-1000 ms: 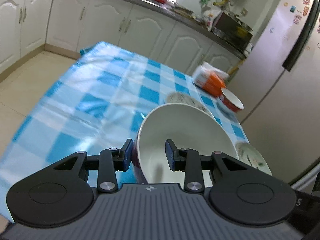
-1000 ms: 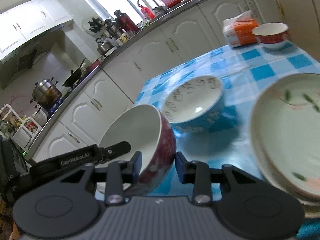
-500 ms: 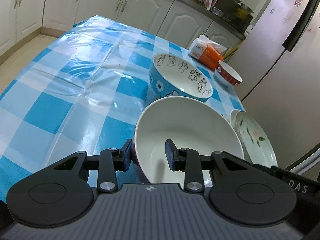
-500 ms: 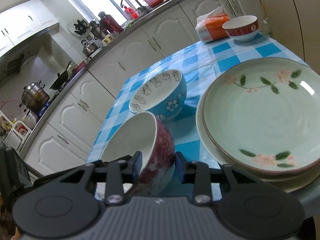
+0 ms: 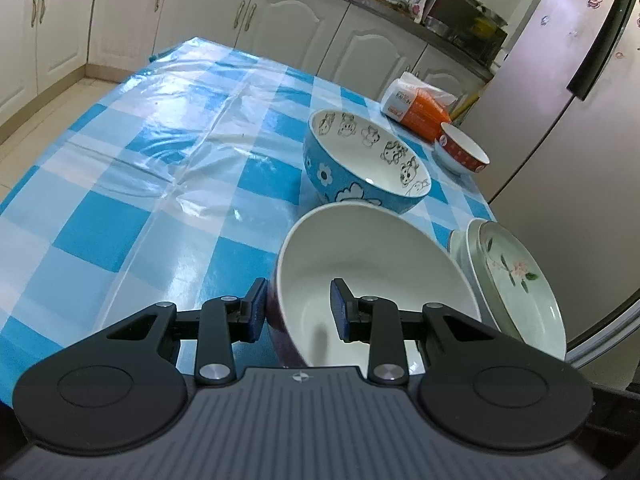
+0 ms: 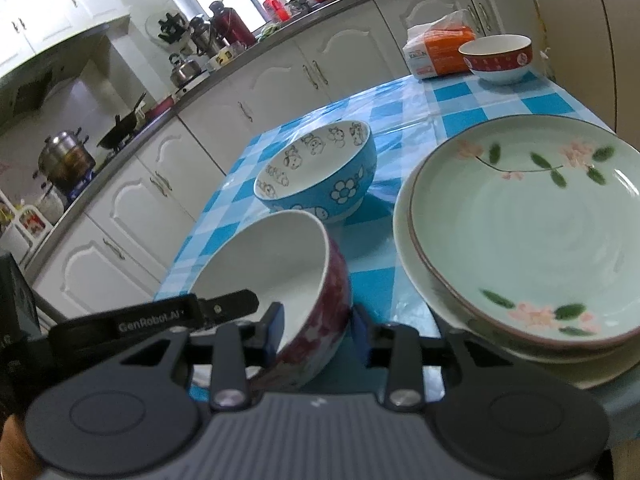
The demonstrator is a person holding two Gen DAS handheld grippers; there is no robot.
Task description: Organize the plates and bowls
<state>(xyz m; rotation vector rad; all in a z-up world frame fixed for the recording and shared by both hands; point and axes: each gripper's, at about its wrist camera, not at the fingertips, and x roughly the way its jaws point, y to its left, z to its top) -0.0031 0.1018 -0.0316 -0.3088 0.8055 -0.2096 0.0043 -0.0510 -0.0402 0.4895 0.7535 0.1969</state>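
1. Red bowl (image 5: 372,280) sits low over the near edge of the worktop (image 5: 160,184), tilted, its white inside facing the left camera; whether its base touches the cloth cannot be told.
2. Left gripper (image 5: 298,309) straddles the bowl's near wall, one finger outside and one inside, jaws narrow; a gap shows at the inner pad, so a firm grip cannot be told.
3. Right gripper (image 6: 318,330) straddles the opposite wall of the same bowl (image 6: 280,280); its jaws have just been opening, with the wall between them and the right pad standing off the outside.
4. Blue bowl (image 6: 320,172) stands upright just beyond the red one.
5. Green plate (image 6: 524,224) rests on a white plate (image 6: 404,240), beside both bowls.
6. Small bowl (image 6: 496,58) and a tissue pack (image 6: 436,52) stand at the far corner.
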